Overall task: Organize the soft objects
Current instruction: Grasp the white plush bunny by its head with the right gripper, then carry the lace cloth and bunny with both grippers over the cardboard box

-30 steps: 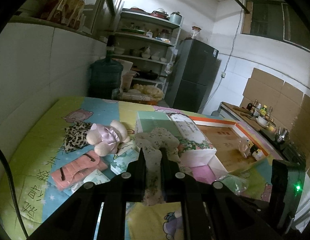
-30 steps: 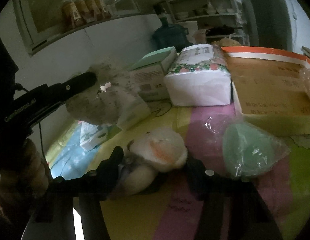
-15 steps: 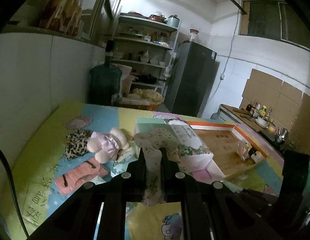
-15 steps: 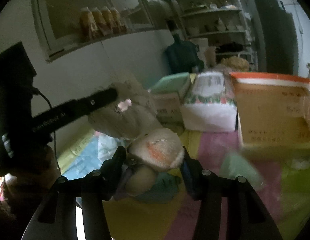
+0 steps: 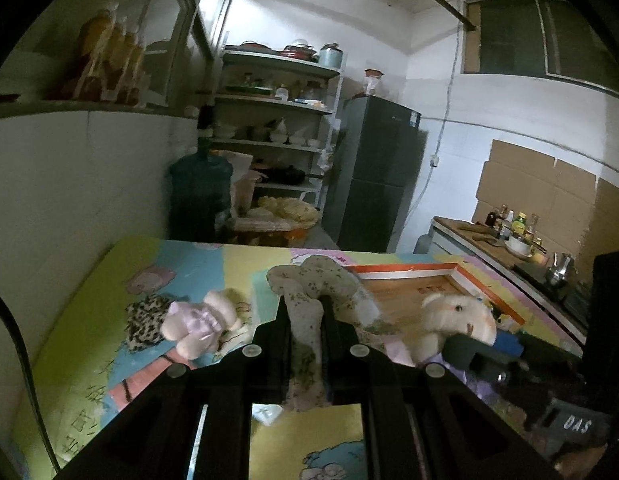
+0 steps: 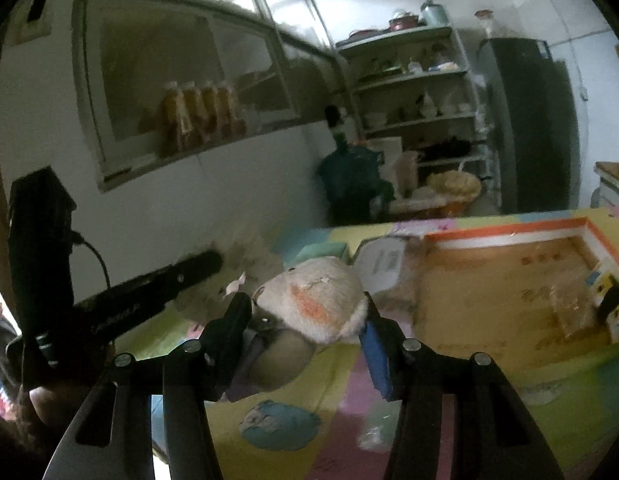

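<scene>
My left gripper (image 5: pixel 305 316) is shut on a speckled cream plush toy (image 5: pixel 313 284) and holds it in the air above the colourful table. It also shows in the right wrist view (image 6: pixel 249 264), at the left. My right gripper (image 6: pixel 305 312) is shut on a white plush bear (image 6: pixel 313 300) with an orange patch, lifted above the table. The bear also shows in the left wrist view (image 5: pixel 453 316), in front of the open cardboard box (image 5: pixel 413 280). A pink-dressed plush doll (image 5: pixel 197 320) and a leopard-print cloth (image 5: pixel 145 316) lie on the table at the left.
The orange-rimmed cardboard box (image 6: pixel 509 276) lies at the right and holds small packets (image 6: pixel 605 300). A tissue pack (image 6: pixel 379 264) and a green box (image 6: pixel 321 250) sit beside it. A white wall (image 5: pixel 69 200) borders the table on the left. A water jug (image 5: pixel 199 196) stands behind.
Both grippers have risen with their toys. The right gripper lifted the bear off the table and moved toward the box; the green bag has left its view.
</scene>
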